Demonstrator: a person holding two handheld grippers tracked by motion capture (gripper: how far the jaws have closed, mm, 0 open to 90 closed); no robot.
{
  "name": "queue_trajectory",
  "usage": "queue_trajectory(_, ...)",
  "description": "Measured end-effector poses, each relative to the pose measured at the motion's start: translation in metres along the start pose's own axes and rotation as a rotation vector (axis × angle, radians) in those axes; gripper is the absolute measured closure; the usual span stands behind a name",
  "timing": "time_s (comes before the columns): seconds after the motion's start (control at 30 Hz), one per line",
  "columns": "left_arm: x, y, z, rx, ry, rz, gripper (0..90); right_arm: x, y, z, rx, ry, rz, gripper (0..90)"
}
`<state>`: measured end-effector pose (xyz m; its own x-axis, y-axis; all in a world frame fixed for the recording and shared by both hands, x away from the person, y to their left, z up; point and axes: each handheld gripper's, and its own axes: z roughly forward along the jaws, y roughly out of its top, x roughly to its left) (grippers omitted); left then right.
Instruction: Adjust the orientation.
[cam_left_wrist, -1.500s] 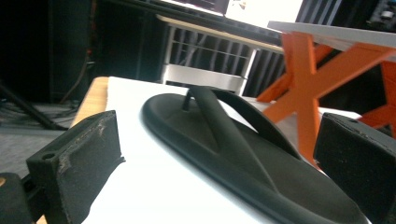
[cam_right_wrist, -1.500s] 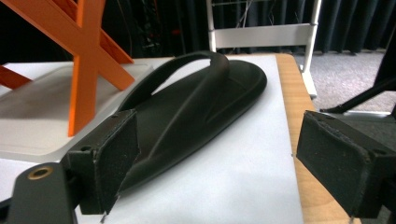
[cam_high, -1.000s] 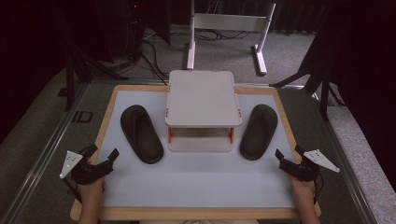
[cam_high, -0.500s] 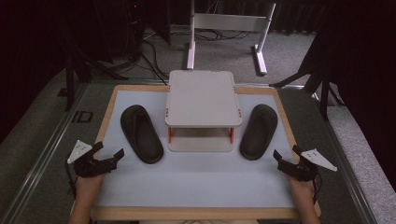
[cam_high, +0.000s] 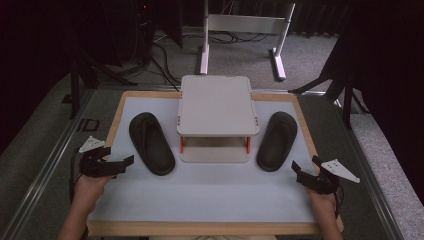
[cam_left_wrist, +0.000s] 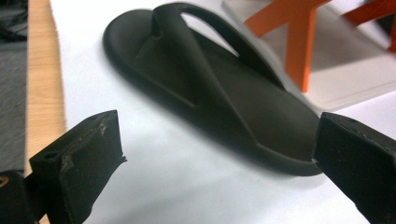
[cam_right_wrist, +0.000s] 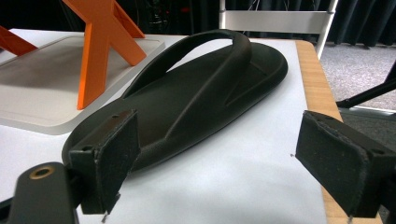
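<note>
On the table (cam_high: 210, 192), a black sandal lay each side of a small white shelf (cam_high: 217, 107). Both claws gaped apart, the left claw (cam_high: 120, 164) near the left sandal (cam_high: 151, 142), the right claw (cam_high: 299, 172) near the right sandal (cam_high: 277, 140). Pinching only a thin sole edge might have let a sandal slip.

This looks like a lab or recording studio set up for data collection. A white work board with a wooden rim (cam_high: 114, 125) sits on grey carpet (cam_high: 30, 150), ringed by black curtains (cam_high: 390, 60) and dark stand legs (cam_high: 82, 70). Beyond the board's far edge, loose cables (cam_high: 240, 36) run past a white metal frame (cam_high: 247, 25) on the floor.
</note>
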<state>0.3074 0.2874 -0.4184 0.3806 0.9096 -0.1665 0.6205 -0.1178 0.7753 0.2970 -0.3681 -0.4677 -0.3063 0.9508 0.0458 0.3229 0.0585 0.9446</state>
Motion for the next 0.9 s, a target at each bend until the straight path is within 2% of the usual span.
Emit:
queue_trajectory(0.1,-0.001,0.008,0.003,0.062,-0.009,0.015,2.1,0.0,0.0,0.0,0.003,0.001,-0.004,13.1)
queue_trajectory(0.17,-0.003,0.014,0.005,0.1,0.002,0.033,2.1,0.001,0.0,0.001,0.003,0.002,-0.004,13.1)
queue_trajectory(0.3,-0.005,0.025,0.01,0.145,0.003,0.047,3.3,0.001,0.0,0.001,0.006,0.005,-0.005,13.2)
queue_trajectory(0.37,-0.006,0.031,0.013,0.184,0.003,0.051,3.3,0.001,0.0,0.001,0.008,0.007,-0.005,13.2)
queue_trajectory(0.4,-0.006,0.033,0.015,0.198,0.015,0.059,3.3,0.001,0.0,0.001,0.009,0.009,-0.005,13.2)
queue_trajectory(0.43,-0.006,0.033,0.015,0.198,0.015,0.059,3.3,0.001,0.0,0.001,0.009,0.009,-0.005,13.2)
queue_trajectory(0.47,-0.007,0.039,0.02,0.237,0.009,0.054,3.3,0.001,0.0,0.001,0.011,0.009,-0.006,13.2)
queue_trajectory(0.6,-0.007,0.049,0.028,0.308,0.031,0.052,3.5,0.001,0.0,0.001,0.014,0.011,-0.009,13.2)
queue_trajectory(0.83,-0.005,0.064,0.042,0.409,0.01,0.076,4.4,0.002,-0.001,0.002,0.016,0.011,-0.012,13.2)
queue_trajectory(0.9,-0.006,0.068,0.047,0.444,0.016,0.085,4.5,0.002,-0.001,0.002,0.017,0.011,-0.013,13.2)
